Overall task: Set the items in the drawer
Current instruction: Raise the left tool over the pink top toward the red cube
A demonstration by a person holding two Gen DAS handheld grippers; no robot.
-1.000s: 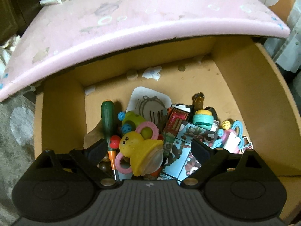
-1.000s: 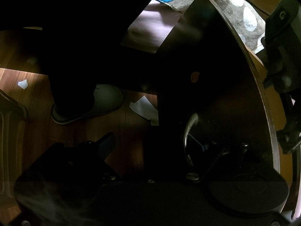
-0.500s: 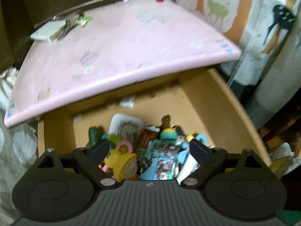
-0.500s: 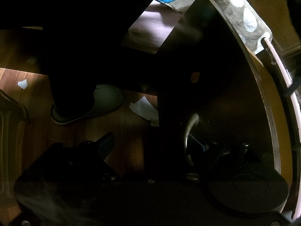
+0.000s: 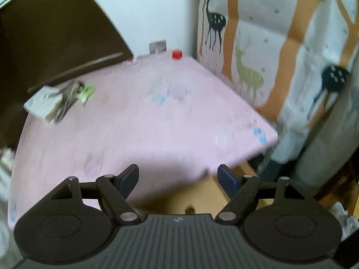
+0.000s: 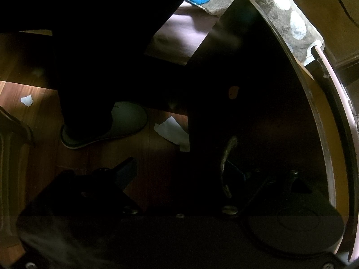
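My left gripper [image 5: 178, 178] is open and empty, raised over the front edge of the pink tabletop [image 5: 139, 123]. Only a strip of the open drawer's tan floor [image 5: 202, 192] shows below it; the toys inside are hidden. A white pad [image 5: 42, 105] with green-handled scissors [image 5: 84, 92] lies at the table's back left, and a small red cap [image 5: 177, 54] sits at the far edge. My right gripper [image 6: 181, 172] is open in deep shadow, its right finger hooked behind the metal handle [image 6: 226, 163] of the dark drawer front [image 6: 258, 103].
A deer-print curtain [image 5: 269, 44] hangs right of the table and a dark headboard [image 5: 56, 40] stands at the left. Below, a slippered foot [image 6: 105, 125], paper scraps [image 6: 172, 132] and a spotted rug [image 6: 287, 18] lie on the wooden floor.
My left gripper has risen and tilted up away from the drawer, so the toys have dropped out of view and the tabletop fills the view. The right gripper has stayed at the handle.
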